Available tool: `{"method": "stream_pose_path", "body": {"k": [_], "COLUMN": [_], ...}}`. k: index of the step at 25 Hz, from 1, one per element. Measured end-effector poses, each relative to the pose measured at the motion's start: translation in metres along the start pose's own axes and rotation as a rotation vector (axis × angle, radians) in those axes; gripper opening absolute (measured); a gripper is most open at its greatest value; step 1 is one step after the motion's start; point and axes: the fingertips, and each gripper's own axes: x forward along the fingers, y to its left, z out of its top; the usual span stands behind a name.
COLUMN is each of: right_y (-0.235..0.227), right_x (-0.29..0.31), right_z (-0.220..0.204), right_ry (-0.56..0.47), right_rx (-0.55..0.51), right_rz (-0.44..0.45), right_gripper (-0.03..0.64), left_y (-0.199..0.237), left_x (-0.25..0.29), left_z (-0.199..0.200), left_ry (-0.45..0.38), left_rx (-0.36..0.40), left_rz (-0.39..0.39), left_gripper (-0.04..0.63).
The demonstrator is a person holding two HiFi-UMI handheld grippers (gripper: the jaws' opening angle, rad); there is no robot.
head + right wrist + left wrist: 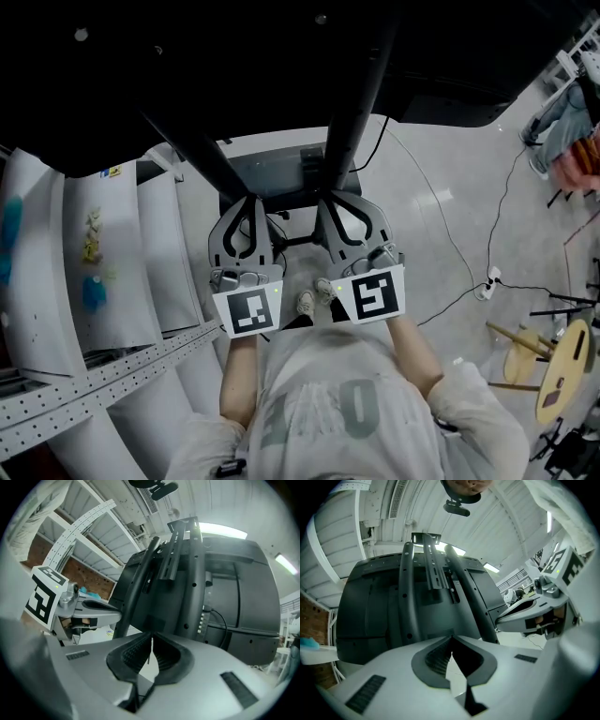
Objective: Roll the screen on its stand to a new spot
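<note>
The big black screen [281, 56] fills the top of the head view, seen from behind, and its two dark stand posts [352, 112] run down to a grey base [267, 173] on the floor. My left gripper [251, 200] and right gripper [333, 197] point side by side at the foot of the posts. In the left gripper view the left gripper [451, 641] is shut with nothing between its pads, and a post [410, 597] rises just beyond it. The right gripper [151, 637] is likewise shut and empty in front of a post [197, 573].
White curved panels [84, 272] and a perforated metal rail [103, 375] stand at the left. Cables and a power strip [487, 286] lie on the floor to the right. A wooden stool [562, 361] and a person [562, 122] are at the far right.
</note>
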Motion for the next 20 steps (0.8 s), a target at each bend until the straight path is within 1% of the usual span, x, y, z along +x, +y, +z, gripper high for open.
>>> {"method": "stream_pose_path", "body": {"k": [5, 6, 7, 8, 9, 10, 11, 13, 15, 17, 20], "right_y": [-0.015, -0.018, -0.021, -0.024, -0.026, -0.028, -0.030, -0.032, -0.035, -0.038, -0.043], "right_x": [0.004, 0.004, 0.003, 0.003, 0.003, 0.004, 0.006, 0.008, 0.010, 0.012, 0.020], "right_z": [-0.008, -0.009, -0.010, -0.010, -0.011, -0.013, -0.016, -0.020, -0.021, -0.022, -0.023], "right_ry": [0.000, -0.002, -0.006, -0.012, -0.014, -0.010, 0.001, 0.012, 0.006, 0.007, 0.015], "right_rx": [0.027, 0.038, 0.047, 0.054, 0.055, 0.048, 0.037, 0.027, 0.039, 0.047, 0.035], "right_rz": [-0.030, -0.040, -0.047, -0.050, -0.049, -0.045, -0.042, -0.042, -0.051, -0.057, -0.061], "right_gripper": [0.021, 0.023, 0.026, 0.059, 0.164, 0.236, 0.245, 0.253, 0.253, 0.253, 0.256], "left_y": [0.011, 0.013, 0.016, 0.019, 0.022, 0.026, 0.029, 0.036, 0.044, 0.051, 0.055], "left_x": [0.008, 0.008, 0.009, 0.009, 0.010, 0.011, 0.012, 0.013, 0.014, 0.016, 0.024], "left_z": [-0.009, -0.010, -0.012, -0.013, -0.015, -0.017, -0.020, -0.029, -0.035, -0.038, -0.041], "left_ry": [0.023, 0.028, 0.032, 0.036, 0.038, 0.039, 0.044, 0.065, 0.082, 0.091, 0.099], "left_rx": [-0.009, -0.013, -0.018, -0.025, -0.032, -0.036, -0.033, -0.010, -0.002, -0.011, -0.022], "left_rz": [0.039, 0.046, 0.053, 0.061, 0.069, 0.076, 0.079, 0.083, 0.096, 0.105, 0.091], "left_gripper": [0.018, 0.034, 0.077, 0.132, 0.180, 0.228, 0.266, 0.309, 0.332, 0.347, 0.360]}}
